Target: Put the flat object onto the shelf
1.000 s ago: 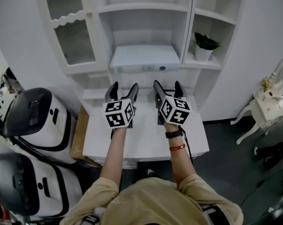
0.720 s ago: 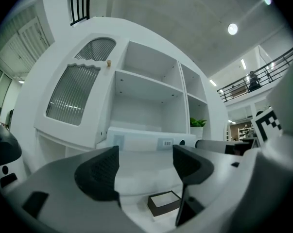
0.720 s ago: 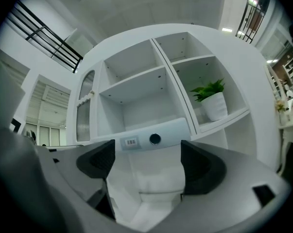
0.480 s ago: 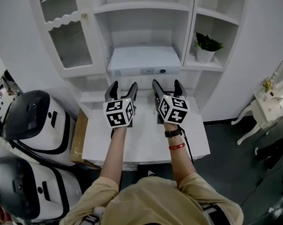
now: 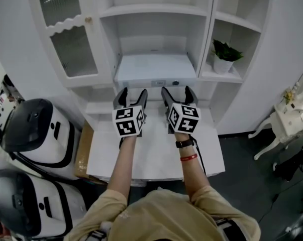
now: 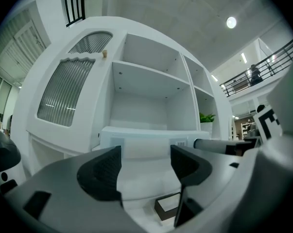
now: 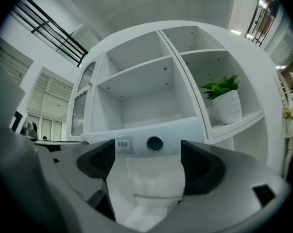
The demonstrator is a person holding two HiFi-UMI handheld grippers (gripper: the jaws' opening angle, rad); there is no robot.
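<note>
The flat object [image 5: 154, 66], a wide white slab with a barcode label and a round button on its front edge, lies on the floor of the middle shelf compartment [image 5: 154, 31]. It also shows in the left gripper view as the slab [image 6: 146, 139] and in the right gripper view as the slab [image 7: 151, 136]. My left gripper [image 5: 131, 95] [image 6: 145, 166] hovers just in front of it, jaws closing with nothing between them. Beside it, my right gripper [image 5: 176, 93] [image 7: 144, 164] stands open and empty.
A potted plant [image 5: 224, 56] stands in the right compartment. A glass-fronted cabinet door [image 5: 71, 39] is at the left. Below the grippers lies a white tabletop [image 5: 156, 157]. White machines [image 5: 35, 129] and a cardboard box [image 5: 83, 147] stand at the left, a small white table [image 5: 287, 112] at the right.
Both grippers have edged slightly up toward the shelf, and the view has shifted so that the shelf sits a little lower. The flat object stays on the shelf.
</note>
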